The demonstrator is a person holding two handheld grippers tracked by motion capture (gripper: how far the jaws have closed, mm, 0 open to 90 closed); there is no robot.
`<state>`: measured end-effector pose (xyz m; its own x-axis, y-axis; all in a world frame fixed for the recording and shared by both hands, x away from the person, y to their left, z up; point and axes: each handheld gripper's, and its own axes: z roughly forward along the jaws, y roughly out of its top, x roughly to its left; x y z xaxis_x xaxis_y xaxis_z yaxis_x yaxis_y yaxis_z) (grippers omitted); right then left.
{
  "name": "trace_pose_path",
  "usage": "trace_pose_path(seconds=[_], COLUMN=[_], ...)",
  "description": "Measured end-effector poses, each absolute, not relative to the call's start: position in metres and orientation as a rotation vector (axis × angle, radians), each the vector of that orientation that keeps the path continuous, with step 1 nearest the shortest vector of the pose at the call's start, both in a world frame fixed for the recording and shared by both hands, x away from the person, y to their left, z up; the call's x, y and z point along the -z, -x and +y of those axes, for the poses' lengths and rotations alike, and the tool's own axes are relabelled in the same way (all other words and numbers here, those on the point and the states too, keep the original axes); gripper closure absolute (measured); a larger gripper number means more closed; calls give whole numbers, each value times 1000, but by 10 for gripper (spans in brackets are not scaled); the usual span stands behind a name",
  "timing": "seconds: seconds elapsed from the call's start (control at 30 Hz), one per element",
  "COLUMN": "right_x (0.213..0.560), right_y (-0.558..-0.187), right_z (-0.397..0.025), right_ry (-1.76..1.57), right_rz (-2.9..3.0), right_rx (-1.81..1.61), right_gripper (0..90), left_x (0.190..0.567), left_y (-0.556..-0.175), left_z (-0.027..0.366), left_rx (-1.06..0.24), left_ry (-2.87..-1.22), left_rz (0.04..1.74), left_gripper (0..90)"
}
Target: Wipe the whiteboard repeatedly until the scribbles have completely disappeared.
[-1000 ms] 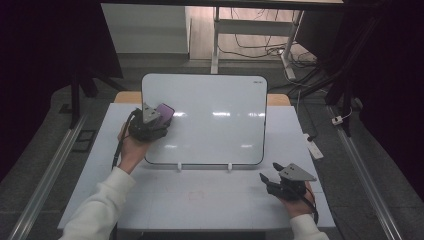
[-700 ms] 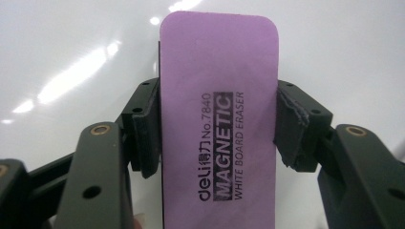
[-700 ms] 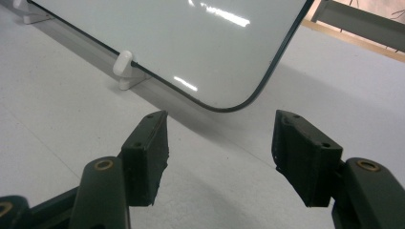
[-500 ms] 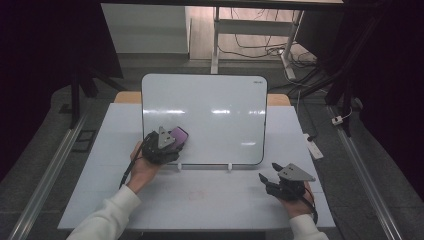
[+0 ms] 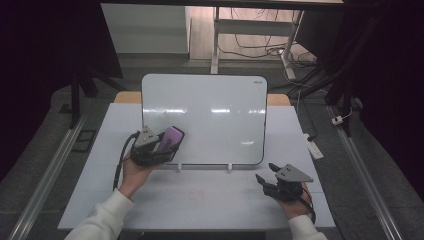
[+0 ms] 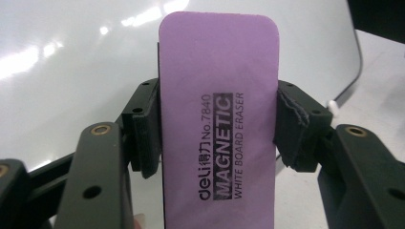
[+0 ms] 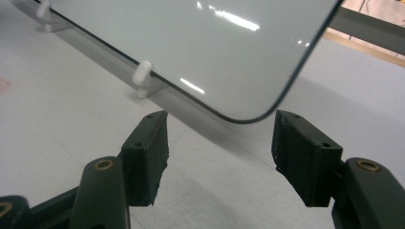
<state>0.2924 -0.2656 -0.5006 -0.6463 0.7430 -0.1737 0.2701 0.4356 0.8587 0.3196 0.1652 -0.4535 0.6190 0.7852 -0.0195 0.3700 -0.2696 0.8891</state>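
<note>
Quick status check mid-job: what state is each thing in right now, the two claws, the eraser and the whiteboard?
Left claw: shut on the purple eraser, at the board's lower left part.
Purple eraser: clamped between the pads, printed side facing the camera.
Right claw: open, holding nothing, low over the table by the board's lower right corner.
Whiteboard: propped on two white feet, surface looks clean, no marks visible.

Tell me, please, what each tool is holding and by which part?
The left tool clamps the purple eraser across its long sides, mid-length; the right tool holds nothing.

White table [image 5: 220,200], two board clips [image 5: 229,166]
</note>
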Motion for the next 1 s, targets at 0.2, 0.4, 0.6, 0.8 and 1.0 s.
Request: trace_pose_path(seconds=[0.2, 0.4, 0.6, 0.8, 1.0], right_x=[498, 497, 498, 497, 495], right_y=[-289, -285, -282, -279, -274], right_z=[-254, -242, -233, -225, -213], right_ry=[-821, -791, -770, -751, -718], right_rz=[2172, 2200, 2221, 2233, 2246], right_rx=[-1187, -1215, -1234, -1244, -1277], right_gripper=[370, 370, 370, 370, 370], left_x=[453, 454, 454, 454, 455], left_y=[-318, -315, -312, -311, -307], left_z=[161, 151, 145, 137, 123], left_rx=[-464, -409, -345, -290, -268], left_ry=[-1856, -1864, -1869, -1862, -1863], left_rz=[902, 870, 843, 831, 811], left_gripper=[406, 406, 406, 406, 406])
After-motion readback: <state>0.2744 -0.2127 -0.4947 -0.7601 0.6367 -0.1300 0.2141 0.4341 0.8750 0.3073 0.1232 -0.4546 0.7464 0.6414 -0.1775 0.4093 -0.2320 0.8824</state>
